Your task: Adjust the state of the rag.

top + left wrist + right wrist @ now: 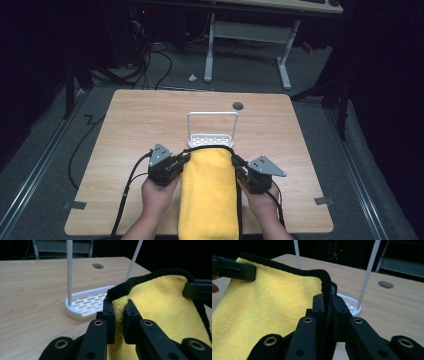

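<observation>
1. Left gripper (184, 159) is clamped on the yellow towel's (208, 192) near-left corner.
2. Towel hangs stretched above the table (125, 130), just short of the white rack (212, 131), probably for draping.
3. Right gripper (237, 164) pinches the opposite corner, keeping the edge taut.

Ahead of me a white rack (212, 131) stands upright on the wooden worktop (135, 125), its slotted base (86, 304) flat and two thin posts rising from it. Beyond it I see a round grommet hole (238, 105) in the worktop. Past the far edge, on the grey floor, stand a white desk frame (247, 37) and tangled black cables (150, 55).
</observation>
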